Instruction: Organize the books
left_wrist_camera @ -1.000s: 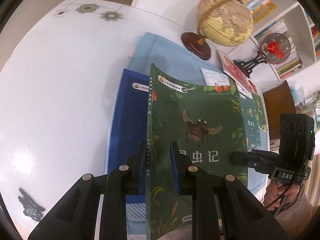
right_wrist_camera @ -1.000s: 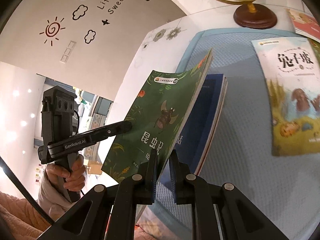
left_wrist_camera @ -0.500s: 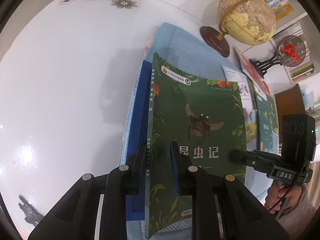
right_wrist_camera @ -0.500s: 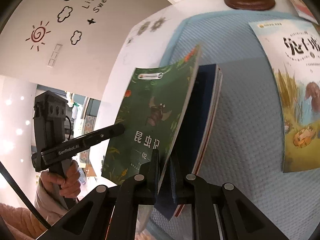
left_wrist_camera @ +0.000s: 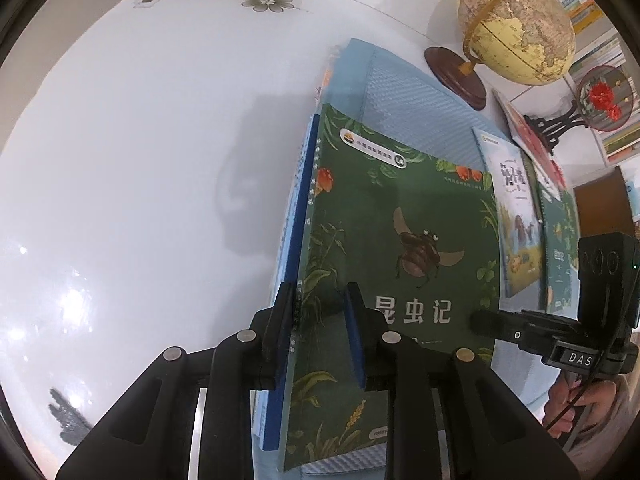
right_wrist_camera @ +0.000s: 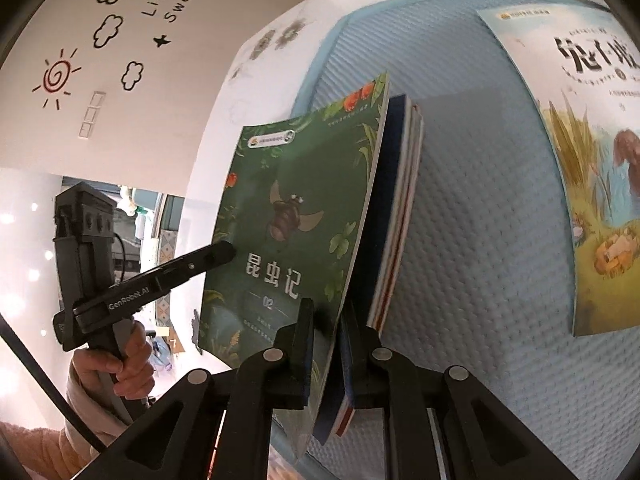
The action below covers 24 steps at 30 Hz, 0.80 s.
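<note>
On blue mat (left_wrist_camera: 404, 104): green insect book (left_wrist_camera: 400, 240) atop blue book (left_wrist_camera: 298, 248), pinched by left gripper (left_wrist_camera: 316, 336), right gripper (right_wrist_camera: 326, 344); both jaws easing apart.

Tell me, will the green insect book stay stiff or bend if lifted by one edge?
Thin, and its cover seems to bow in the right wrist view, so the green book probably flops. It likely feels light.

The left tongs (left_wrist_camera: 316, 330) point steeply down, jaws easing open around the spine edge of a green book (left_wrist_camera: 400, 240). The right tongs (right_wrist_camera: 326, 346) slant down, jaws also easing open at its opposite edge. A hand (right_wrist_camera: 124, 364) grips the left handle.
</note>
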Motion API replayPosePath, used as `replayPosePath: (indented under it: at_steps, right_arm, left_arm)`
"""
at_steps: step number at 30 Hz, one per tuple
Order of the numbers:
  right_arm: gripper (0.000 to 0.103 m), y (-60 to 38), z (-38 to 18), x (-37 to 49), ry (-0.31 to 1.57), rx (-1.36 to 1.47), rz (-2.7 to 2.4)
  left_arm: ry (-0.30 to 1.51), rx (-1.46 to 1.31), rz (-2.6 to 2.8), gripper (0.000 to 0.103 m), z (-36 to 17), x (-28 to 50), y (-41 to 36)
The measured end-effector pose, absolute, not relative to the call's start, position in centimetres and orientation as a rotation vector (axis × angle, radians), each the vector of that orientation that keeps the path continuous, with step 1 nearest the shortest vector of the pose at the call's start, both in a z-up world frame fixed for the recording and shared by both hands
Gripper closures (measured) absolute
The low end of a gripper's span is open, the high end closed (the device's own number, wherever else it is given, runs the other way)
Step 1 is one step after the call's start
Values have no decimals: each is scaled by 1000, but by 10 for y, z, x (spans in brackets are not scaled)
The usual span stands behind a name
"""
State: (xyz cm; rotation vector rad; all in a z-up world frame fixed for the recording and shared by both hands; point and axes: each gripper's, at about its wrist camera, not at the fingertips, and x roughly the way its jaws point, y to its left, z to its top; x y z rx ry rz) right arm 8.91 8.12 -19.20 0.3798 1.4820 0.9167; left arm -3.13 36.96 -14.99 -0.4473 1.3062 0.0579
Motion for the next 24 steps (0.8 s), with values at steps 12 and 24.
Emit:
replayPosePath:
  at_steps: [12,24]
  right_arm:
    - [50,57,-175,85,1409,424,883]
    - [50,-95,-155,102,1256,518,673]
  left_arm:
    - [1272,-428,233,27,-127,-36,372]
    - [1219,-342,114,27,-97,3,267]
